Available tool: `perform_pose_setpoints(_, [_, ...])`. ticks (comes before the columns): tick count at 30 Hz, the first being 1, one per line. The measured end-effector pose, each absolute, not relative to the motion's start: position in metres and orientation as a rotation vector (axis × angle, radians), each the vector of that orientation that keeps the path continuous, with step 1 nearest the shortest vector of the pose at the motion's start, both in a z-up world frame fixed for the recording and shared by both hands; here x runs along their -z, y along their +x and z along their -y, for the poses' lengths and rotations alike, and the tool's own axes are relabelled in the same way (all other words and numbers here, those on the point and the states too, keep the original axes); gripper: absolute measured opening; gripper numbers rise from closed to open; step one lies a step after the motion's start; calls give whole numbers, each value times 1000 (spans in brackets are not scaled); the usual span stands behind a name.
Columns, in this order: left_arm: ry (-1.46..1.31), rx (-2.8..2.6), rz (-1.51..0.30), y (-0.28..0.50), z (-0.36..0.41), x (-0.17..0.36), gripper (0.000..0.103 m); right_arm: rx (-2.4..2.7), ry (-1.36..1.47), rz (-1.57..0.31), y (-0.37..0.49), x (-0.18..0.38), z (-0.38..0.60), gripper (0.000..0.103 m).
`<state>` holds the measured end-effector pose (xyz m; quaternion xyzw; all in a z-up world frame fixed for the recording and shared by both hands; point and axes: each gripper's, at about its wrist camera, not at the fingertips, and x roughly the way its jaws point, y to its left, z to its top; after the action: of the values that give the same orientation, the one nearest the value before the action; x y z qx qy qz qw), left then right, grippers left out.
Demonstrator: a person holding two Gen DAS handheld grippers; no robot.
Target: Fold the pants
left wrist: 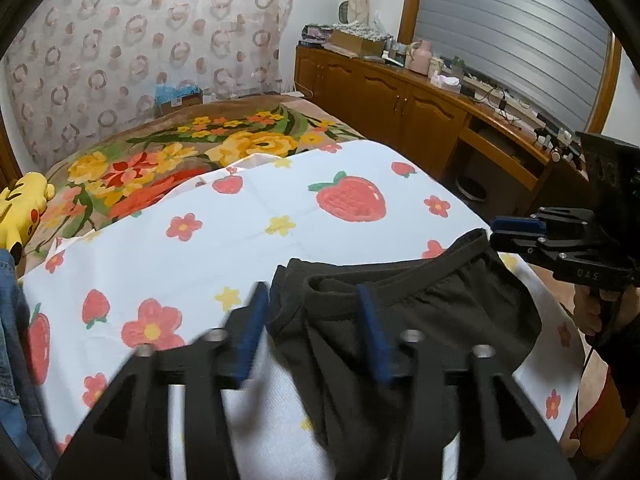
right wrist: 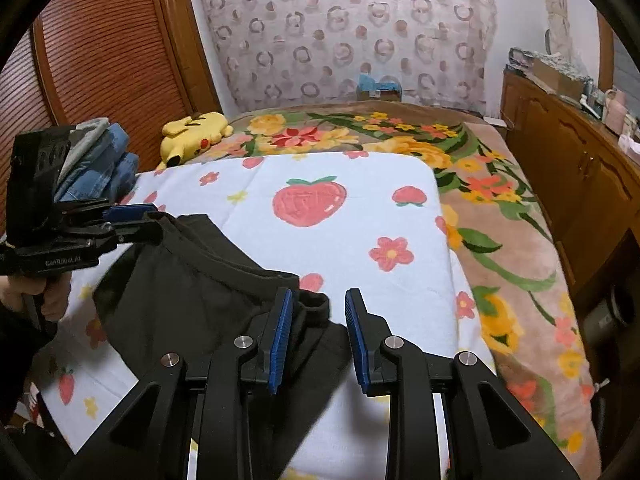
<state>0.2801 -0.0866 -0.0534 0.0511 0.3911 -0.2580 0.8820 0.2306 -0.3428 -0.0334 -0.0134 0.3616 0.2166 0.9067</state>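
The black pants lie on a white cloth w/ strawberries and flowers, near its front edge, waistband end up toward the far side. The pants look bunched and partly folded over, w/ dark folds at the near side. The left gripper is over the left end of the waistband. Its blue pads stand apart and do not press the cloth, so it has let go; one pad is over the waistband, the other is just off the pants' edge, over the white cloth. The right gripper is at the other end of the waistband. Its jaws are apart too, and a corner of the waistband sits by the left blue pad, but the pads don't squeeze it, so it is let go as well. In the right wrist view a hand holds the left gripper's handle. The white cloth lies on a big flower blanket on the bed. A yellow plush toy lies at the left side of the bed, and a pile of folded jeans sits near it. A wood cabinet w/ lots of small stuff on top runs along the right side. A curtain w/ rings hangs behind the bed.
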Motion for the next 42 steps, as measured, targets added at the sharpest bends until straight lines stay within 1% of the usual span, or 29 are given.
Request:
perform_pose_setpoints(3, [101,533,-822,277,83,54,62,-468,-17,-747,229,34,341,28])
perform_pose_setpoints(7, [97,516,-842,270,77,55,62,-469,-4,-747,229,35,342,28])
perform_pose_setpoints(9, [104,517,-851,264,75,56,62,-476,0,-750,228,35,342,33])
perform_pose_setpoints(11, [111,522,-853,256,73,57,62,-481,-8,-763,231,38,340,43])
perform_pose_setpoints(16, [136,520,-867,245,74,63,62,-457,-38,-786,241,44,337,43])
perform_pose_setpoints(17, [143,515,-870,244,74,64,62,-451,-41,-788,244,44,337,39])
perform_pose_setpoints(18, [150,508,-873,243,75,67,62,-440,-47,-784,246,44,338,32])
perform_pose_setpoints(19, [153,506,-874,242,76,68,62,-416,-56,-778,247,43,338,21])
perform_pose_setpoints(24, [149,494,-877,240,74,75,62,-376,-16,-766,240,41,345,22])
perform_pose_setpoints(25, [144,493,-873,240,73,75,62,-376,-9,-757,236,40,346,26])
perform_pose_setpoints(26, [139,492,-870,240,72,74,62,-373,0,-754,233,39,347,32])
perform_pose_setpoints(28, [123,493,-861,242,70,72,62,-383,18,-763,228,41,349,40])
perform_pose_setpoints(32, [98,498,-851,253,72,66,61,-373,38,-783,223,46,353,50])
perform_pose_setpoints(40, [77,513,-898,282,85,75,61,-390,110,-824,223,51,365,50])
perform_pose_setpoints(42, [69,510,-914,286,85,79,59,-389,117,-841,225,54,366,50])
